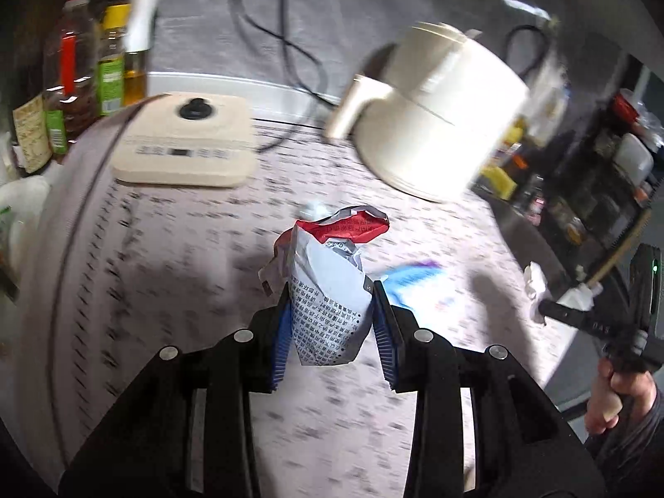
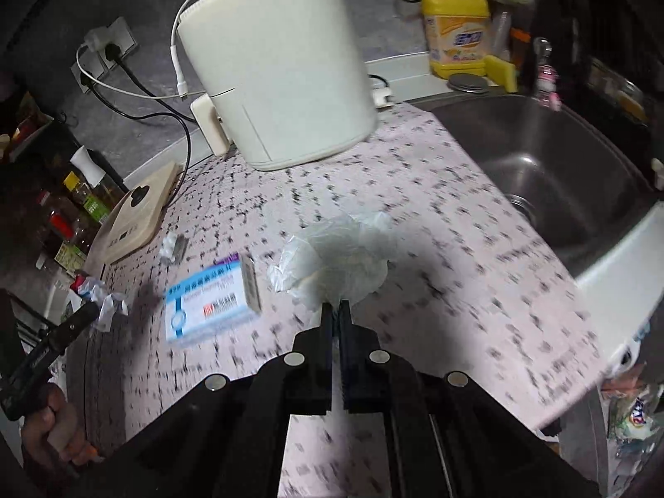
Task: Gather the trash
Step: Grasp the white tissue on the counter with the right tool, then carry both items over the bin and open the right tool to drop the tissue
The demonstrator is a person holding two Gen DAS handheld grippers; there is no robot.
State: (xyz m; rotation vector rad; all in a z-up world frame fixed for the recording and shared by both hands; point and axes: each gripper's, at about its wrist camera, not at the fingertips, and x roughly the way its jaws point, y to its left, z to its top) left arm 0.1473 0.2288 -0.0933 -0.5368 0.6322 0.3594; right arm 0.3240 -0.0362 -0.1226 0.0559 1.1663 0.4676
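Speckled pink worktop (image 1: pixel 174 274) fills the left wrist view. Left tool (image 1: pixel 330 323) at centre clamps a crumpled wrapper (image 1: pixel 328 290); right tool (image 1: pixel 552 311) at right edge.

Right wrist view: right tool (image 2: pixel 336 311), low centre, pinched tight on a clear plastic bag (image 2: pixel 332 257). Box (image 2: pixel 211 294) lies left of it; sink (image 2: pixel 539 166) upper right.

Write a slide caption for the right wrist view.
Right gripper shut on clear plastic wrap; medicine box lies on speckled counter.
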